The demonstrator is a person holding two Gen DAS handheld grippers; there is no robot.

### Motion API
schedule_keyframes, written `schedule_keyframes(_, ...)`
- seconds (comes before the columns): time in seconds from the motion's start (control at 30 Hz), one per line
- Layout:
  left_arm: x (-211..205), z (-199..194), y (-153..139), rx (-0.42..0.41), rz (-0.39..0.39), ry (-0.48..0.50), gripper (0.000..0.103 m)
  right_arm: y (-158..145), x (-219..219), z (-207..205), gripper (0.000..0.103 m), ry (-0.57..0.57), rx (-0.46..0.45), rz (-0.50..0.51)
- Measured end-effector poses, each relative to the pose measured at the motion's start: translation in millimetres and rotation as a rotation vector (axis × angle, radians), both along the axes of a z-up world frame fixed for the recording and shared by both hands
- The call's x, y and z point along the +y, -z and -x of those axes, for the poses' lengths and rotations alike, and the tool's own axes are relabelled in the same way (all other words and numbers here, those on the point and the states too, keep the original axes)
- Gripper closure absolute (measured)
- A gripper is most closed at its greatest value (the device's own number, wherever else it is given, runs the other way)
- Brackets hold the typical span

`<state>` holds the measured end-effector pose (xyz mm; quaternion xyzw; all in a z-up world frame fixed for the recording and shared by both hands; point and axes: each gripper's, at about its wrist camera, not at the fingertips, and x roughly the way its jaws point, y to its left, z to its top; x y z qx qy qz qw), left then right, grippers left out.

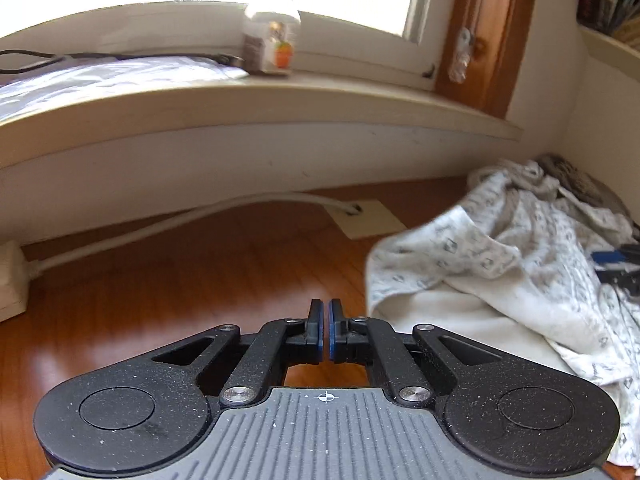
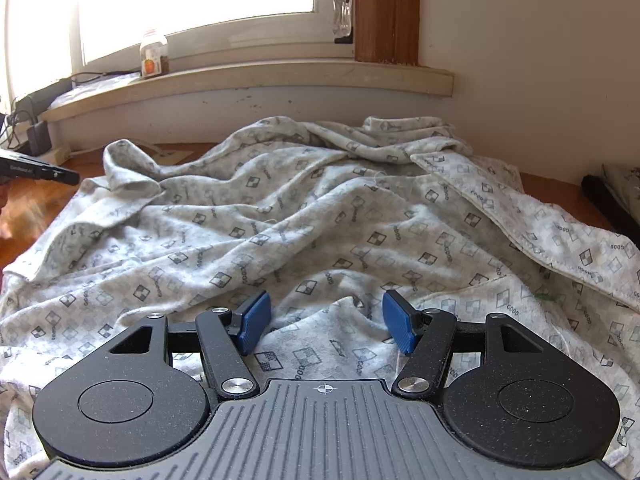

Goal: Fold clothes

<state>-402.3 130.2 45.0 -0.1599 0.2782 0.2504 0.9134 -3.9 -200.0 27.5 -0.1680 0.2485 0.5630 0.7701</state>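
Note:
A crumpled white garment [image 2: 320, 216] with a grey checked print is spread over the wooden table [image 1: 160, 292]. My right gripper [image 2: 326, 322] hovers low over its near part, open, with a soft ridge of cloth lying between the blue pads [image 2: 254, 322] but not pinched. In the left wrist view the same garment [image 1: 500, 272] lies bunched at the right. My left gripper [image 1: 325, 322] is shut over bare wood to the left of the cloth, with nothing between its pads. Blue and black parts [image 1: 614, 264] at the right edge rest on the garment.
A window sill [image 1: 280, 100] carries a glass jar [image 1: 272, 32] and a dark cable. A white cable [image 1: 180, 220] runs along the wall to a white power block [image 1: 10, 280]. A paper square [image 1: 366, 218] lies on the table. A black device [image 2: 40, 170] juts in at the left.

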Motion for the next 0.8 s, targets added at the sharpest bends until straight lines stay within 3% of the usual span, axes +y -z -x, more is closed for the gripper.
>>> schedule_keyframes(0.1, -13, -7, -8, -0.009, -0.049, 0.028, 0.096, 0, 0, 0, 0.041, 0.000, 0.000, 0.000)
schedule_keyframes(0.17, -24, -19, -12, -0.006, -0.076, 0.066, 0.086, 0, 0, 0, 0.041, 0.000, 0.000, 0.000)
schedule_keyframes(0.33, -53, -62, -9, 0.055, -0.154, 0.154, 0.085, 0, 0, 0, 0.041, -0.001, 0.000, -0.001)
schedule_keyframes(0.47, -68, -88, 0, 0.077, -0.180, 0.204, 0.064, 0, 0, 0, 0.041, 0.000, 0.000, -0.001)
schedule_keyframes(0.53, -74, -98, 4, 0.085, -0.191, 0.224, 0.059, 0, 0, 0, 0.041, 0.000, 0.000, -0.001)
schedule_keyframes(0.73, -70, -118, 8, 0.108, -0.214, 0.187, 0.059, 0, -1, 0, 0.041, 0.001, 0.001, -0.001)
schedule_keyframes(0.8, -66, -121, 8, 0.114, -0.220, 0.161, 0.067, 0, -1, 0, 0.041, 0.001, 0.001, -0.001)
